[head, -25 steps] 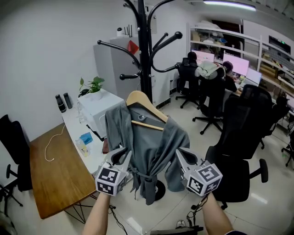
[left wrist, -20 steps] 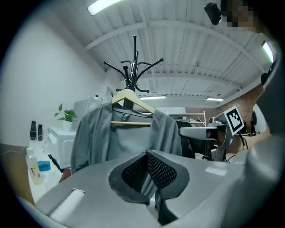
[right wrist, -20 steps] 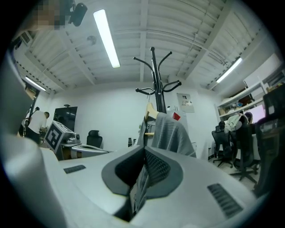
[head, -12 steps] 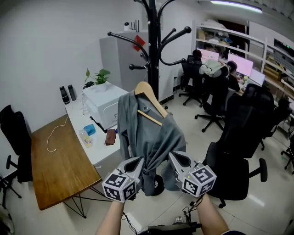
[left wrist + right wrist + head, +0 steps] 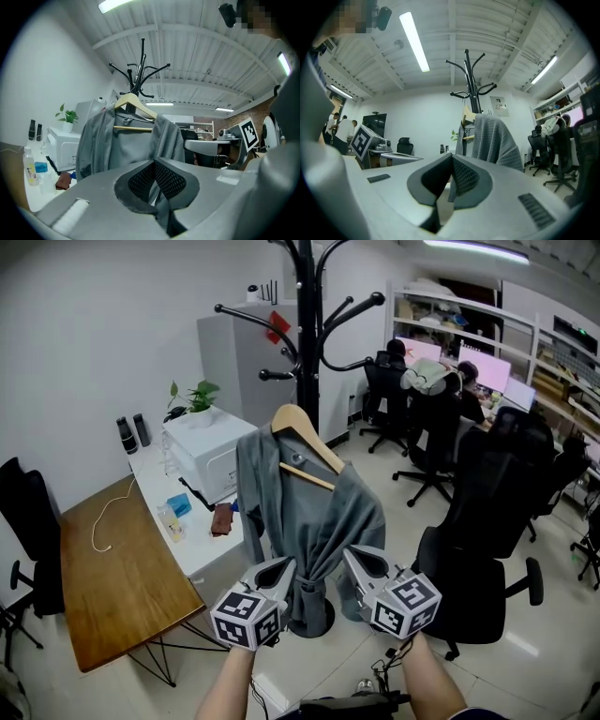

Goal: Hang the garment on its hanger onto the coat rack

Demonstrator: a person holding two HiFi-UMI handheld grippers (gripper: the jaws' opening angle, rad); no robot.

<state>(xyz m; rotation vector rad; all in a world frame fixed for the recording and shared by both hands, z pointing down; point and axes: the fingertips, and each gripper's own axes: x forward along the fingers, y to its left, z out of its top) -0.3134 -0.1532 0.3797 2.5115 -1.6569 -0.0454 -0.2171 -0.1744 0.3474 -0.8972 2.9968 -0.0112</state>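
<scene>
A grey garment [image 5: 309, 512] hangs on a wooden hanger [image 5: 298, 427] right in front of the black coat rack's pole [image 5: 306, 324]; the hanger's hook is hidden against the pole. The cloth's lower part is gathered between my two grippers. My left gripper [image 5: 284, 566] is shut on a fold of the garment [image 5: 131, 145], grey cloth showing between its pads [image 5: 140, 180]. My right gripper [image 5: 349, 557] pinches the garment's other lower edge, its jaws closed with a strip of cloth between them [image 5: 451, 157]. Both gripper views look up at the hanger [image 5: 133, 99] and the rack [image 5: 469, 79].
The rack's round base [image 5: 319, 622] stands on the floor just beyond the grippers. A wooden table [image 5: 122, 577] and a white desk with a white box [image 5: 206, 451] and a plant [image 5: 192, 395] lie left. A black office chair [image 5: 478, 549] stands right; people sit at desks [image 5: 422, 381] behind.
Both grippers have come closer together and a little lower. The left jaws have closed on the cloth, and the garment's bottom is now bunched between the grippers.
</scene>
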